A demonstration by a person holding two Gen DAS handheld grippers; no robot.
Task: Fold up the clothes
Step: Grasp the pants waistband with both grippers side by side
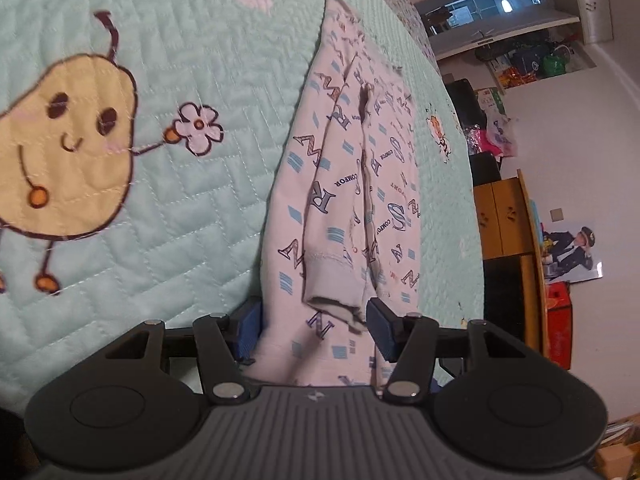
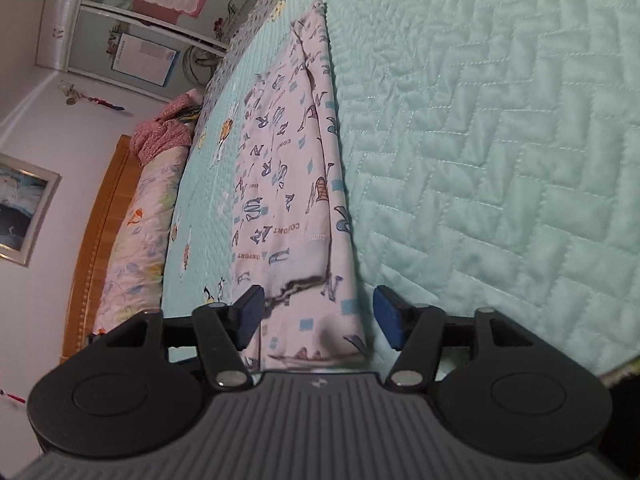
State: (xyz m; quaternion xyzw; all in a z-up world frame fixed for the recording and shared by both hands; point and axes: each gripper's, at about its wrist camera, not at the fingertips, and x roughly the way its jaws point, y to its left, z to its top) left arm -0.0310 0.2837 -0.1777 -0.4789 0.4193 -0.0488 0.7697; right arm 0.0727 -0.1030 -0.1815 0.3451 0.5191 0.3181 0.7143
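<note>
The left gripper (image 1: 314, 326) is released; its blue pads (image 1: 382, 326) stand at both sides of the near end of the garment (image 1: 340, 184), not pressing it. The right gripper (image 2: 318, 318) is also released, with the near corner of the garment (image 2: 288, 184) between its spread fingers. The pale letter-printed garment lies folded into a long strip on the mint quilted bedspread (image 1: 168, 208), reaching toward the far edge. Further, at the left in the right wrist view, a wooden headboard (image 2: 96, 240) stands.
</note>
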